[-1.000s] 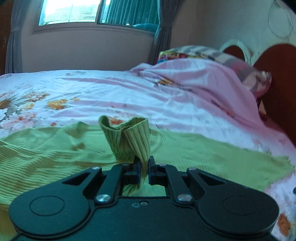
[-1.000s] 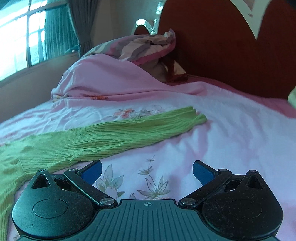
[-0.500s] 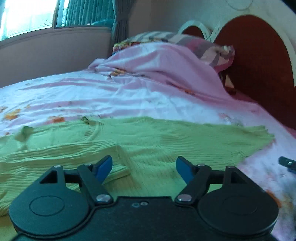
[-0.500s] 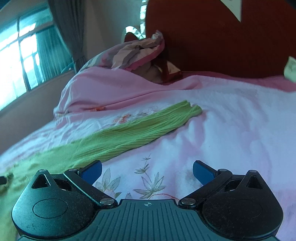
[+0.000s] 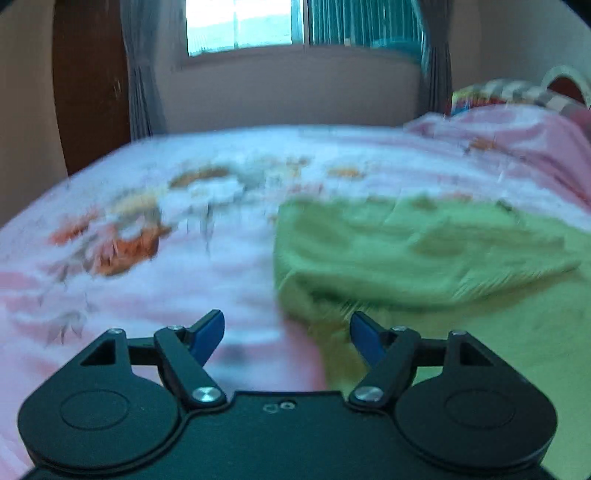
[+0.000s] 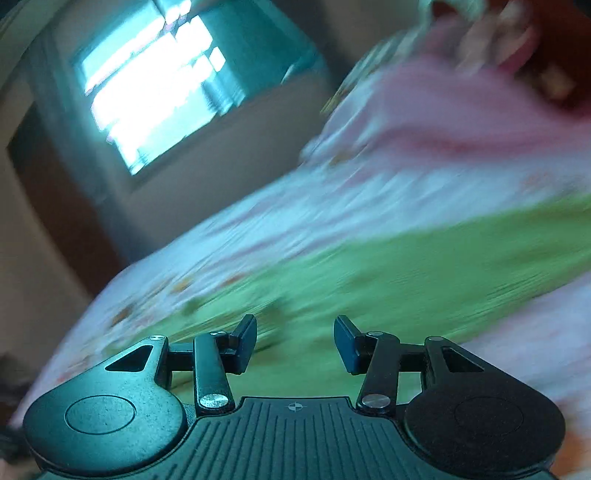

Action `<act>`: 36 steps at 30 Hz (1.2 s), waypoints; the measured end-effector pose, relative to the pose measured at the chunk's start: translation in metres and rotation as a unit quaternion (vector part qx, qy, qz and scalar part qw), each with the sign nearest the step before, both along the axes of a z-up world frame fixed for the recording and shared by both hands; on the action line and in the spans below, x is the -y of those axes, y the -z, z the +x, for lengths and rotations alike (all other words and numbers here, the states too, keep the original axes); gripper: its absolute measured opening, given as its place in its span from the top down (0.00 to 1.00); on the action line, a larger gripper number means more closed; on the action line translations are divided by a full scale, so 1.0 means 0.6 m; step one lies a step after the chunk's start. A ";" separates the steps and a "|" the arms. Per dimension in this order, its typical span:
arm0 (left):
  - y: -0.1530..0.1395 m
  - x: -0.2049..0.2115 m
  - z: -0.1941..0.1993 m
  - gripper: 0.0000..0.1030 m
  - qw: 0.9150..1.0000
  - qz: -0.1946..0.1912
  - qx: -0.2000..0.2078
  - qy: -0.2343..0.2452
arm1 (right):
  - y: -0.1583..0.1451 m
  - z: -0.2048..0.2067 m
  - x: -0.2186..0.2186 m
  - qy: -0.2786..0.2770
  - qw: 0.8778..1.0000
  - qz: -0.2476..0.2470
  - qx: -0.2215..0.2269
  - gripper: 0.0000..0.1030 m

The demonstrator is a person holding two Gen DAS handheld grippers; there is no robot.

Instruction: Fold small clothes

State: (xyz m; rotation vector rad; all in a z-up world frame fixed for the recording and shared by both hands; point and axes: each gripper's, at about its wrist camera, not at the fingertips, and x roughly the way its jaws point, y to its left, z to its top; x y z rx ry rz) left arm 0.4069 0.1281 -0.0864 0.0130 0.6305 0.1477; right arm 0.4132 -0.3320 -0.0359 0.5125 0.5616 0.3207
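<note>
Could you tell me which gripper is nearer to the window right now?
Cannot tell. The left gripper faces the window squarely across the bed; the right gripper, jaws closing, sees it off to its left.

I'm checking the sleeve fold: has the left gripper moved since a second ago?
Yes. The left gripper has let the green ribbed sweater go and swung left: the window, earlier at upper left, is now centred.

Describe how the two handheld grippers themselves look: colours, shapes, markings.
Left gripper: black body with two rounded lobes, each carrying a raised disc, black linkage arms on silver pivot screws, triangular cut-outs, blue fingertip pads. Right gripper: the same build, but its centre plate is ribbed and carries a small crosshair mark; its pads look dark blue. No cables, hands or sleeves show.
</note>
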 end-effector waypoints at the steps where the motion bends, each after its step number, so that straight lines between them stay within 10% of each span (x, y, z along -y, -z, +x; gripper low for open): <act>1: 0.009 -0.008 0.002 0.29 1.000 -0.009 0.001 0.005 | 0.007 0.021 -0.029 -0.011 1.000 0.007 -0.017 0.54; 10: 0.044 -0.035 0.003 0.28 0.998 -0.065 0.013 0.014 | 0.073 0.143 -0.107 0.010 0.990 0.072 -0.124 0.54; 11: 0.045 -0.037 0.003 0.28 0.997 -0.070 0.014 0.014 | 0.067 0.146 -0.115 0.012 0.991 0.054 -0.119 0.62; 12: 0.046 -0.038 0.002 0.28 0.997 -0.072 0.015 0.014 | 0.060 0.149 -0.124 0.011 0.993 0.031 -0.115 0.98; 19: 0.048 -0.043 0.005 0.27 0.997 -0.075 0.017 0.015 | -0.004 0.127 -0.097 0.039 0.998 -0.035 -0.020 0.97; 25: 0.034 -0.005 0.018 0.28 1.000 -0.012 0.011 0.027 | 0.020 0.135 -0.080 0.010 0.998 -0.049 -0.044 0.97; 29: 0.045 -0.054 0.010 0.27 0.996 -0.089 0.020 -0.008 | 0.022 0.128 -0.073 0.046 0.995 -0.073 -0.042 0.97; 36: 0.027 -0.072 -0.033 0.27 0.997 -0.075 0.009 0.012 | 0.048 0.114 -0.051 0.027 0.992 -0.103 -0.063 0.87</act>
